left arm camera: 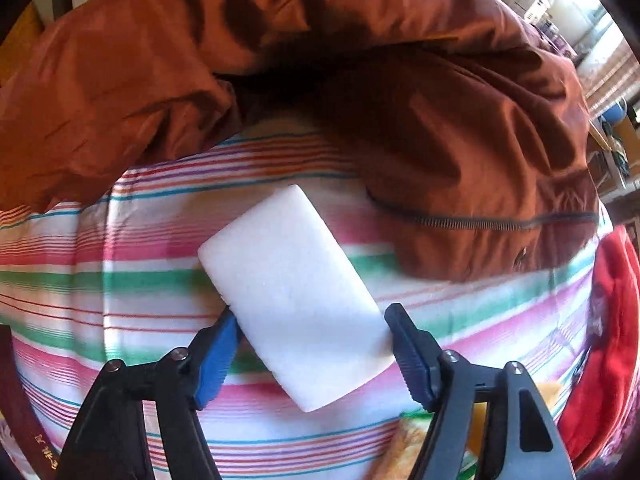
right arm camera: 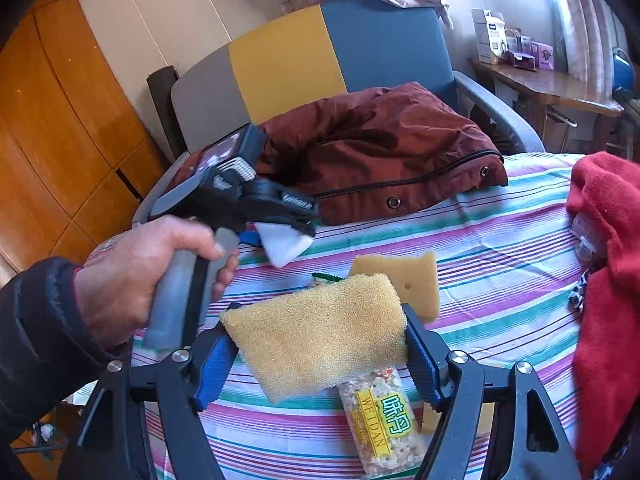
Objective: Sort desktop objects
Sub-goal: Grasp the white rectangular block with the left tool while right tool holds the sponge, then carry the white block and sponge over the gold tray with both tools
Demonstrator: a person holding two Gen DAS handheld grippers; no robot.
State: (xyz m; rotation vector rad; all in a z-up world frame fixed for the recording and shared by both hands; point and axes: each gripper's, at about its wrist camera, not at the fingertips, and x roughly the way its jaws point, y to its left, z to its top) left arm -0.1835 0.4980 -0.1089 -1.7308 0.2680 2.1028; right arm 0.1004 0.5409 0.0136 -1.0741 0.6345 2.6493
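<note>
The white rectangular foam block [left arm camera: 294, 292] sits between the jaws of the left gripper [left arm camera: 310, 326], above the striped tablecloth [left arm camera: 120, 280]. Its long axis runs diagonally across the jaw line, far-left corner to near-right corner, so the blue pads [left arm camera: 216, 364] meet it near its long edges, not squarely on flat faces. The left pad touches the block's edge; the right pad appears to touch the opposite edge near the lower corner, though firm pressure cannot be confirmed. In the right wrist view the same block [right arm camera: 286, 246] hangs clear of the cloth under the left gripper [right arm camera: 288, 220], which suggests it is carried.

The coarse yellow-tan sponge pad [right arm camera: 320, 332] is clamped between the jaws of the right gripper [right arm camera: 320, 344], jaws set wide on its ends, long axis lying across the jaws and tilted up to the right. It is lifted over the cloth.

On the cloth beyond lie a second, smoother yellow sponge piece [right arm camera: 404, 280] and, nearer, a clear-wrapped snack bar with green and yellow label [right arm camera: 380, 424]. A rust-brown jacket [right arm camera: 380, 152] lies at the far edge; a red fleece garment [right arm camera: 608, 280] lies at the right.

Judgement: both grippers are loaded; each item awaits placement. The white block is at the left hand [right arm camera: 132, 280], far-left of the sponge pad.
</note>
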